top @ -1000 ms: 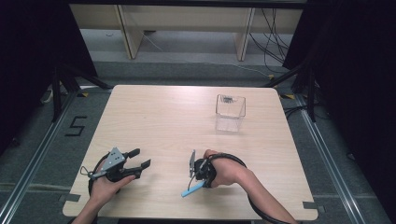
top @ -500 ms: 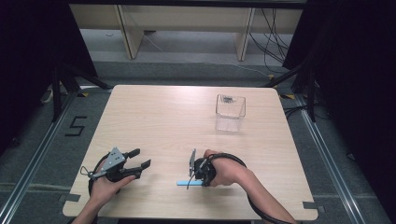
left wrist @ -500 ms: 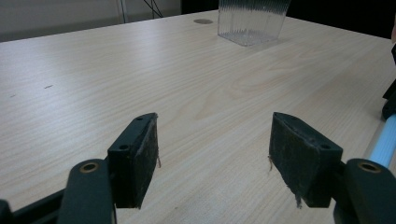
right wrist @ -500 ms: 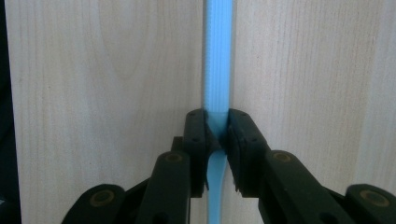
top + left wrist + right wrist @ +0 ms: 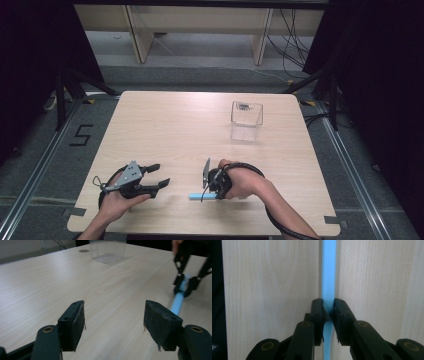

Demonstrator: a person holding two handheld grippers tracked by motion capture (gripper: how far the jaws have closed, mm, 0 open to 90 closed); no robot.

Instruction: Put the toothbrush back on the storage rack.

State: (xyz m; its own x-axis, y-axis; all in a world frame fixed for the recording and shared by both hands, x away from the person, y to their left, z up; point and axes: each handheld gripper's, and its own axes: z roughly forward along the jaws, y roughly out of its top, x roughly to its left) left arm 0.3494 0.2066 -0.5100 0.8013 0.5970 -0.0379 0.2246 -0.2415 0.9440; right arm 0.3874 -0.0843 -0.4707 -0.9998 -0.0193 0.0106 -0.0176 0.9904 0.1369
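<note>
A light blue flat strip (image 5: 195, 197) lies on the wooden table (image 5: 170, 125) near its front edge. My right gripper (image 5: 204, 195) points down at the strip's right end. Its jaws have just been closing and now pinch the strip (image 5: 328, 270) between the pads, as the right gripper view (image 5: 328, 307) shows. My left gripper (image 5: 162, 175) rests at the front left, open and holding nothing. Its pads (image 5: 72, 325) stand wide apart, aimed toward the strip (image 5: 178, 302) and the right gripper (image 5: 185, 282).
A clear square plastic box (image 5: 246, 117) stands on the far right part of the table, also blurred at the top of the left gripper view (image 5: 107, 250). Black cables trail from both grippers. Dark floor and metal rails surround the table.
The blue strip lay slanted a second ago and now lies level along the front edge, with my right gripper's jaws closed on its end. The left gripper has hardly moved.
</note>
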